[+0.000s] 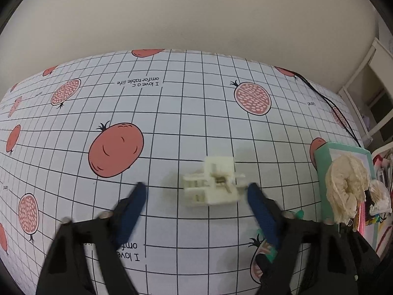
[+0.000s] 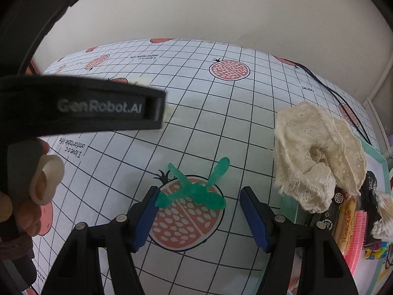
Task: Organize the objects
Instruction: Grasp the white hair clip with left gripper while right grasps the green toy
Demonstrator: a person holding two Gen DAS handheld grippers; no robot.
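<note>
My left gripper (image 1: 196, 189) hangs low over the tablecloth (image 1: 172, 123), jaws wide, the cream plastic block (image 1: 212, 183) between its tips. My right gripper (image 2: 199, 196) is also wide, over the green plastic toy (image 2: 196, 189), beside the cream lace scrunchie (image 2: 316, 152).

A table covered by a white cloth (image 1: 186, 113) with a black grid, red fruit prints and short lines of text stands against a plain cream wall (image 1: 196, 19). A black cable (image 1: 326, 103) crosses its far right corner. A white shelf unit (image 1: 368, 93) stands beyond the right edge.
</note>
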